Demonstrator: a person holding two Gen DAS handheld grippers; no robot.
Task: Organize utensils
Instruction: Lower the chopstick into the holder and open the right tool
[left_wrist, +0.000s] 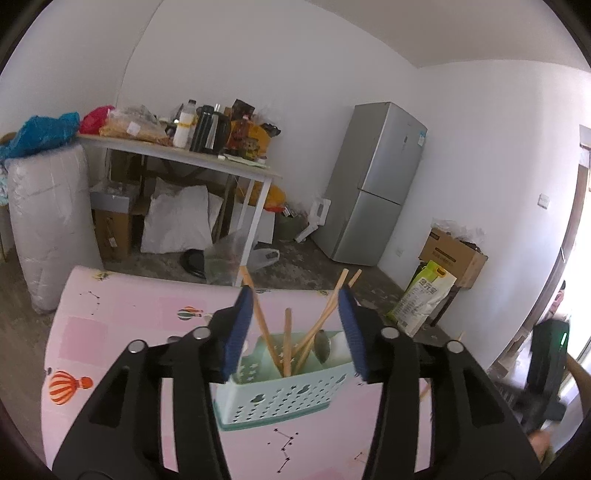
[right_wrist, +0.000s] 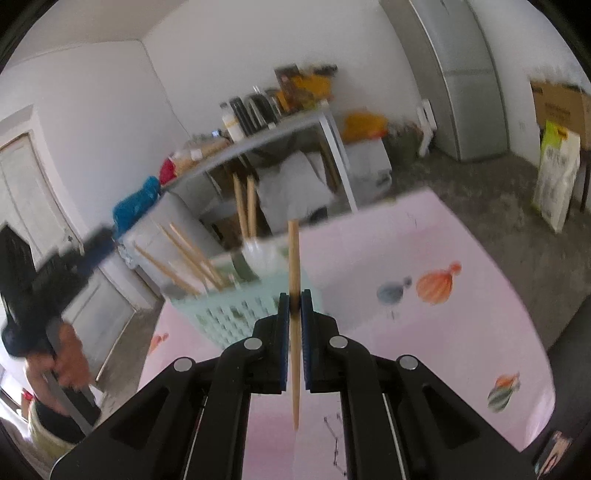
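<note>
Chopsticks (left_wrist: 295, 334) stand slanted in a mint green basket (left_wrist: 280, 397) at the bottom middle of the left picture, on a pink table (left_wrist: 122, 332). A spoon (left_wrist: 322, 345) pokes out too, half hidden. The left gripper (left_wrist: 295, 332) hangs wide open around the basket. The right gripper (right_wrist: 294, 332) pinches one chopstick (right_wrist: 294, 258), blurry, in front of the basket.

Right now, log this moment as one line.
right gripper: shut on chopstick, near upright | left gripper: open, facing caddy | caddy: chopsticks and spoons inside | surface: pink table
</note>
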